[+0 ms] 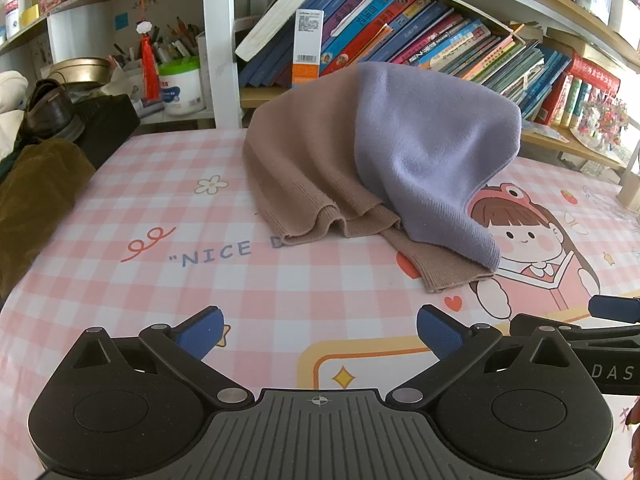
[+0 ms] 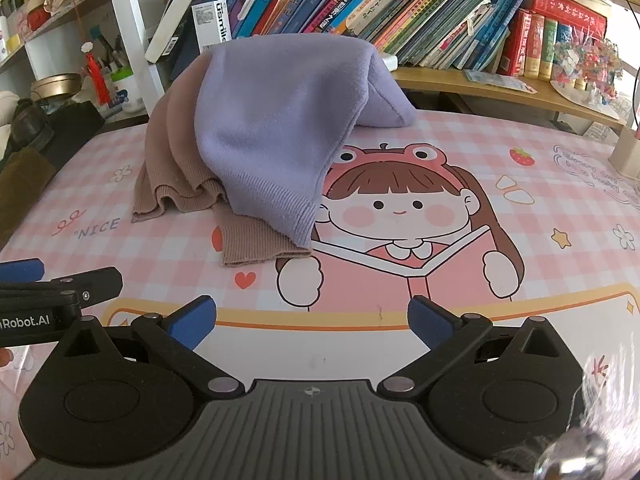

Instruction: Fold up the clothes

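Sweater (image 1: 420, 148) — one, tan and lilac, heaped; two grippers, jaws apart.

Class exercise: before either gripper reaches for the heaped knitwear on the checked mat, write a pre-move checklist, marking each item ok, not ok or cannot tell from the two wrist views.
1. Left gripper open and holding nothing: ok.
2. Right gripper open and holding nothing: ok.
3. Mat bare between the grippers and the clothes: ok.
4. Purple sweater lying flat for folding: not ok, it is draped in a heap over the brown one.
5. Brown sweater has a reachable edge: ok, its ribbed hem lies on the mat.
6. What props the heap up: cannot tell.
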